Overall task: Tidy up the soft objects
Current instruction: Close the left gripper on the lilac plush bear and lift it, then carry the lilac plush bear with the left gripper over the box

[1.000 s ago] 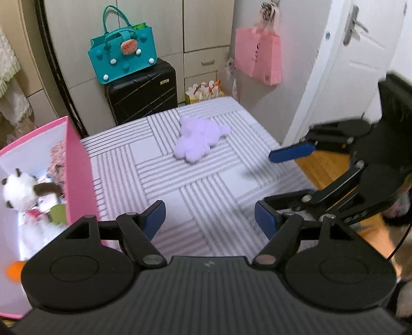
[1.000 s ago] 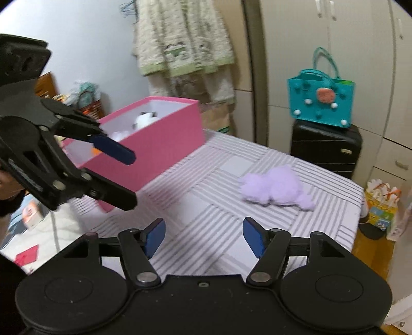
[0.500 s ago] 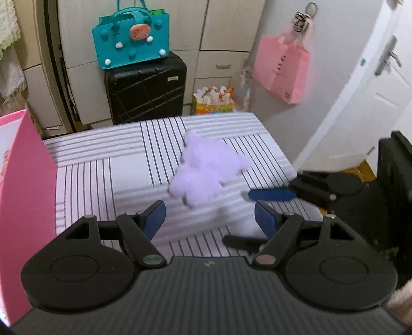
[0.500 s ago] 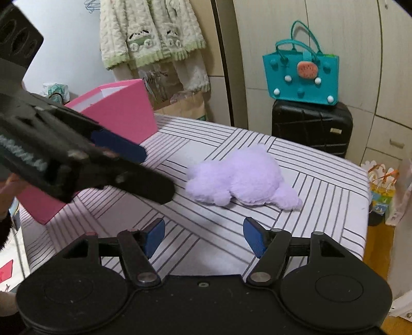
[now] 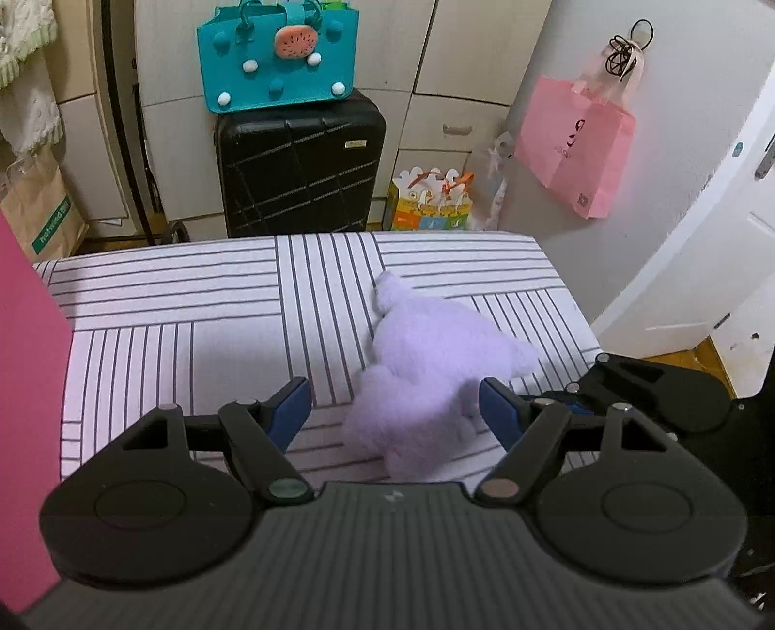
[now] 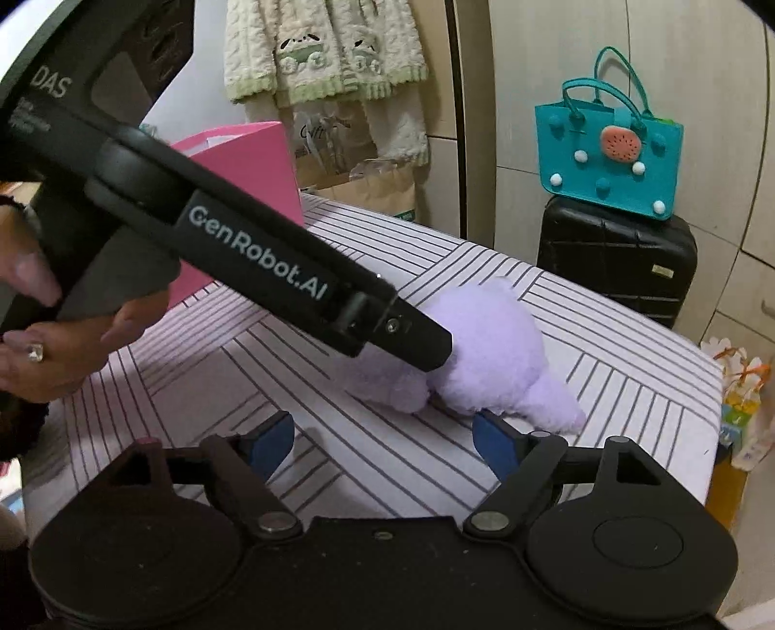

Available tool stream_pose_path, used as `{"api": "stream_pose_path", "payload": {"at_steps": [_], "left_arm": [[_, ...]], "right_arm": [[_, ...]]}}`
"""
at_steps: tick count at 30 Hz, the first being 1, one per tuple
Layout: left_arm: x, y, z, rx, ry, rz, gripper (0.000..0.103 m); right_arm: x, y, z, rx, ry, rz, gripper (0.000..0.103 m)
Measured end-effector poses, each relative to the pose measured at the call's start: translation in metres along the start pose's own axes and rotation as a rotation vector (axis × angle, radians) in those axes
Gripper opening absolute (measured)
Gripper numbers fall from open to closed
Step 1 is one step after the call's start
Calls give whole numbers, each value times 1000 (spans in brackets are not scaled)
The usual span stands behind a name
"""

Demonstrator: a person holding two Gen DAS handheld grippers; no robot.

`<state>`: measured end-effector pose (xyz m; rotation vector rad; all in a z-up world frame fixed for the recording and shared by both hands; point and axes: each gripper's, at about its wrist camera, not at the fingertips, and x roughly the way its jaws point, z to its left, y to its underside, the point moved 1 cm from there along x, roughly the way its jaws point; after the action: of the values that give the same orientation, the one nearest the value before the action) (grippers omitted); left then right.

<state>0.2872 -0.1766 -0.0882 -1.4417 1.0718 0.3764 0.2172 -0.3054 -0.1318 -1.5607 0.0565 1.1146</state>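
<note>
Left wrist view: the left tongs (image 5: 395,412) are angled downward, parted around the purple plush toy (image 5: 426,383) at lower centre on the striped bed (image 5: 193,310), nothing gripped. The right tongs (image 6: 382,441) are opening, empty, just before the toy.

1. This is a bedroom in a home: a bed (image 5: 193,310) with a striped sheet fills the middle of both views.
2. At 12 o'clock in the left wrist view, a black suitcase (image 5: 300,169) stands before pale built-in wardrobe doors (image 5: 465,43), with a teal felt handbag (image 5: 276,53) on top.
3. At 2 o'clock a pink paper bag (image 5: 576,150) hangs on the wall beside a white door (image 5: 726,232).
4. At 12 o'clock in the right wrist view, knitted clothes (image 6: 329,53) hang up.
</note>
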Motion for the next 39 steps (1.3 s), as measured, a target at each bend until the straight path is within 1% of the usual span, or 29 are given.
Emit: {"api": "stream_pose_path", "payload": {"at_steps": [4,8,11,12,13,16,19,23,26,27,29,31,32,34,36,39], "left_arm": [[5,0,0,-13,14,-17,76],[9,-1,1,-47,60,-8,75],[8,1,-3,-54,90,-6,70],[9,2,-4,-55,106,1,64],[9,3,-4,-61,117,10,59],[13,6,-3,-91,128,38,52],[18,8,0,-134,142,60,51],[17,9,-2,-143,127,51,50],[18,10,-7,-122,112,39,50],[17,11,-8,-119,105,33,50],[17,12,-11,-112,89,23,50],[17,14,-16,-100,79,18,47],[17,15,-18,-96,77,18,47],[16,15,-19,-91,76,18,43],[14,17,-21,-86,80,22,42],[10,21,-21,-89,90,28,42]], "right_arm": [[-1,-1,-7,-10,19,-8,88],[-1,-2,-14,-14,43,-24,89],[0,-5,-15,-8,34,-39,91],[0,-5,-14,-11,26,-45,93],[1,-7,-13,-19,24,-51,97],[5,-11,-10,-36,61,-63,98],[11,-14,-11,-16,70,-49,98],[16,-12,-9,5,99,-41,98],[17,-9,-7,18,126,-39,94],[17,-8,-6,15,144,-41,90],[14,-7,-5,35,153,-42,86],[13,-7,-3,59,176,-32,80],[12,-8,-1,72,187,-26,79],[10,-8,4,88,212,-21,75],[8,-7,8,93,228,-20,73],[3,-4,12,112,227,-24,73]]}}
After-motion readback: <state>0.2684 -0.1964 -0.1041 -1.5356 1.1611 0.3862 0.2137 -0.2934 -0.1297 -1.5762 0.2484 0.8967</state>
